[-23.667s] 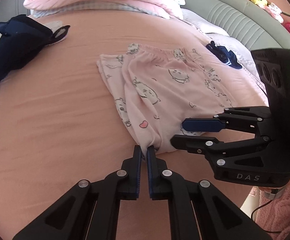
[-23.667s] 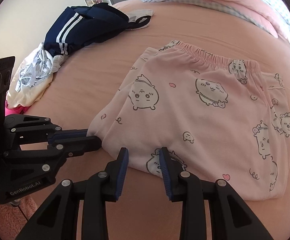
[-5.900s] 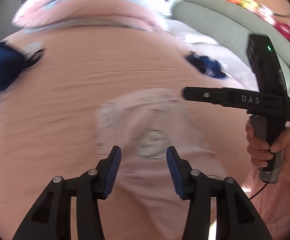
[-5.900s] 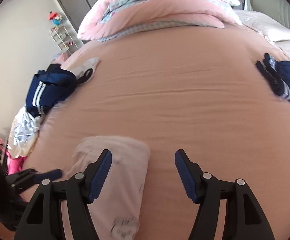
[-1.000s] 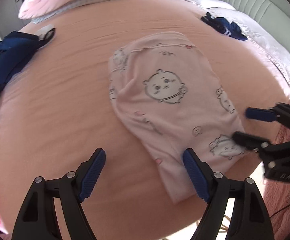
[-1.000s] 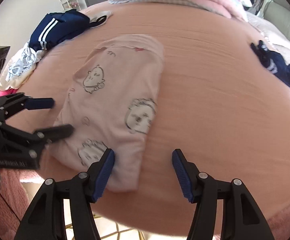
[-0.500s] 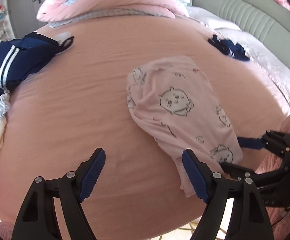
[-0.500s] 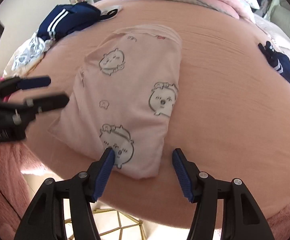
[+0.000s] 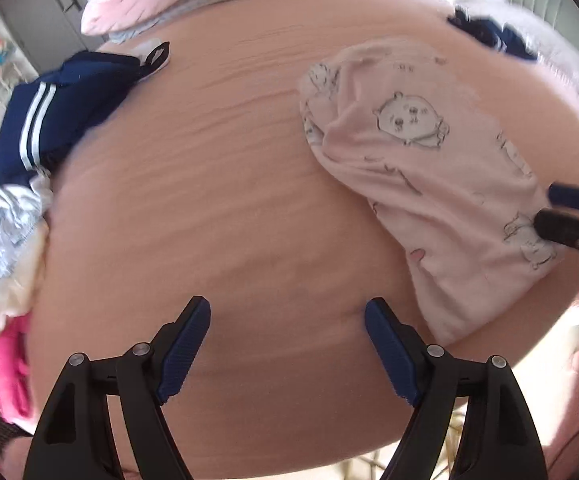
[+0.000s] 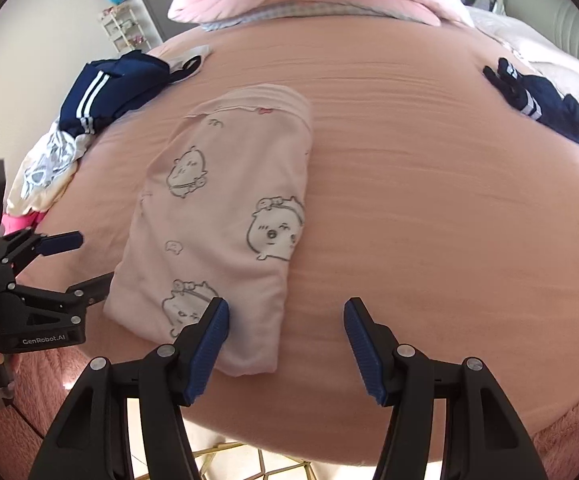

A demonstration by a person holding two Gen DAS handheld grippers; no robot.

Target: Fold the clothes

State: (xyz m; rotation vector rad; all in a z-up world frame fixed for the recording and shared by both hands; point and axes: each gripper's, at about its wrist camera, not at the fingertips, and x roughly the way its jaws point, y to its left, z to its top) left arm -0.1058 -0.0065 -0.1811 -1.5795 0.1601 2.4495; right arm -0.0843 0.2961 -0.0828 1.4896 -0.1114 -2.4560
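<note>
We see the folded pink pyjamas (image 10: 225, 216) lying on the bed (image 10: 429, 200) near its front edge; left claw (image 9: 287, 312) and right claw (image 10: 285, 312) both gape wide, holding nothing.

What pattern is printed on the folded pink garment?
Folded pink garment: grey-outlined cartoon animal faces, clearest in the right wrist view.

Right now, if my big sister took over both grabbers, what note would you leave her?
Left gripper: open, holding nothing, over bare sheet beside the pajama pants.
Right gripper: open, holding nothing, at the pants' near end.
Pink cartoon-print pajama pants: folded into a long bundle on the pink bed sheet, near the bed's front edge.
Left to do: navy striped garment, the white clothes below it and the small navy item lie unfolded.
</note>
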